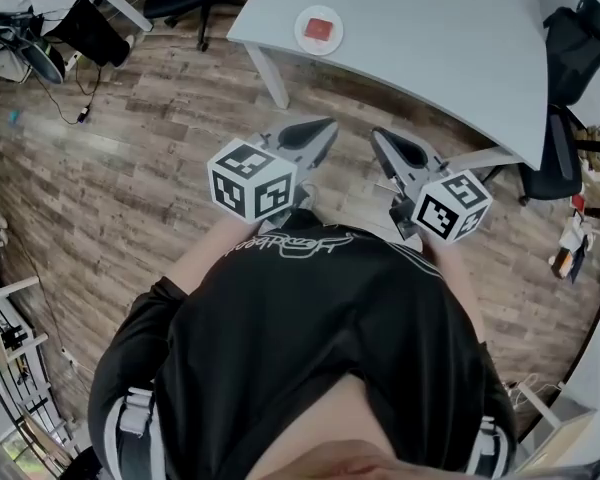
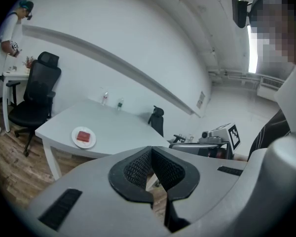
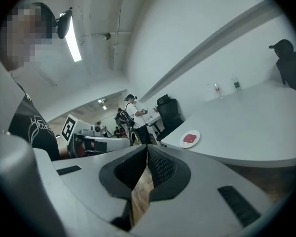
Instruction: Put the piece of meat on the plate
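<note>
A red piece of meat (image 1: 320,28) lies on a small white plate (image 1: 319,43) near the front edge of the white table (image 1: 430,38). The left gripper view shows the meat (image 2: 83,135) on its plate (image 2: 75,138), and so does the right gripper view: meat (image 3: 189,138), plate (image 3: 197,134). My left gripper (image 1: 325,128) and right gripper (image 1: 380,136) are held side by side close to my chest, over the wooden floor and well short of the table. Both are shut with nothing between the jaws: left gripper (image 2: 151,149), right gripper (image 3: 147,148).
Black office chairs stand at the table's right end (image 1: 570,38) and beyond its far left side (image 2: 37,90). Two bottles (image 2: 119,103) stand at the back of the table. A person (image 3: 133,115) stands at another desk. Cables and gear (image 1: 30,48) lie on the floor at the left.
</note>
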